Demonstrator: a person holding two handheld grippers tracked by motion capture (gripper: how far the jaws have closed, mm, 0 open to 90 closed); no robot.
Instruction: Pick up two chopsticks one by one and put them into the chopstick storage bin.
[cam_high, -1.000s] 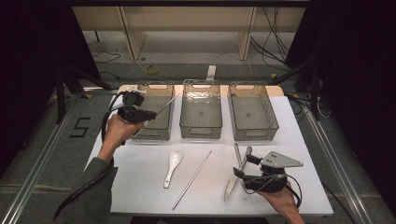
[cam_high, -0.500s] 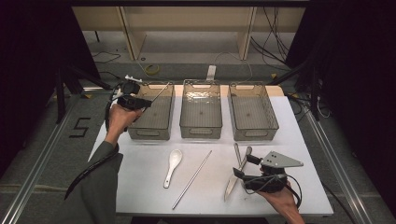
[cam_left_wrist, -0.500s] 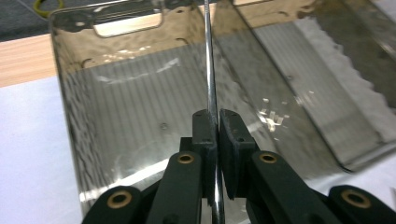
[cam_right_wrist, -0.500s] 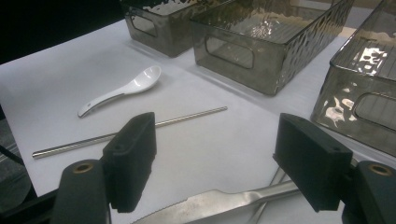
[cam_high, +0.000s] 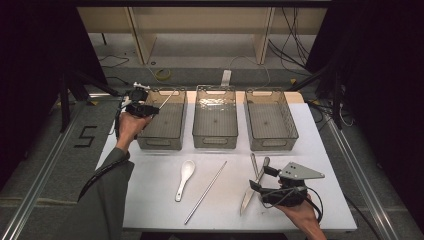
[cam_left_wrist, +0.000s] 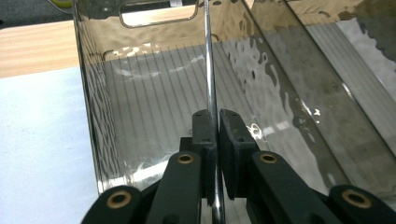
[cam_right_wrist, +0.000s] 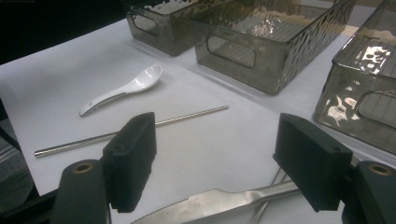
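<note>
The worktop (cam_high: 150, 185), covered in white, carries three smoked, see-through bins in a row along its far half: the left bin (cam_high: 165, 120), the middle bin (cam_high: 215, 117) and the right bin (cam_high: 272, 120). In front of them lie one white spoon (cam_high: 184, 179), one loose metal chopstick (cam_high: 206, 191), one knife (cam_high: 249, 194) and one further piece of metal cutlery (cam_high: 255, 164) whose kind I cannot tell.

A second metal chopstick (cam_left_wrist: 209, 70) is in the left tongs (cam_high: 148, 108), so there are two chopsticks in all. In the left gripper view the black jaws are clamped tight on this thin rod, which runs up between them and over the ribbed floor of the left bin toward its far handle cut-out. From above, the rod slants up and to the right over that bin's near-left corner, with the left hand (cam_high: 131, 125) just outside the bin's left wall.

The right tongs (cam_high: 260, 181) stand wide apart with nothing pinched. In the right gripper view the knife blade lies on the worktop under the gap between them.

Against the picture from a second ago, the left hand has travelled from the worktop's left edge, beside the bin's front, farther back and lower toward the bin, carrying the chopstick along. The right hand and the loose cutlery lie as they did.

A large "5" (cam_high: 85, 136) is marked on the floor left of the worktop.
</note>
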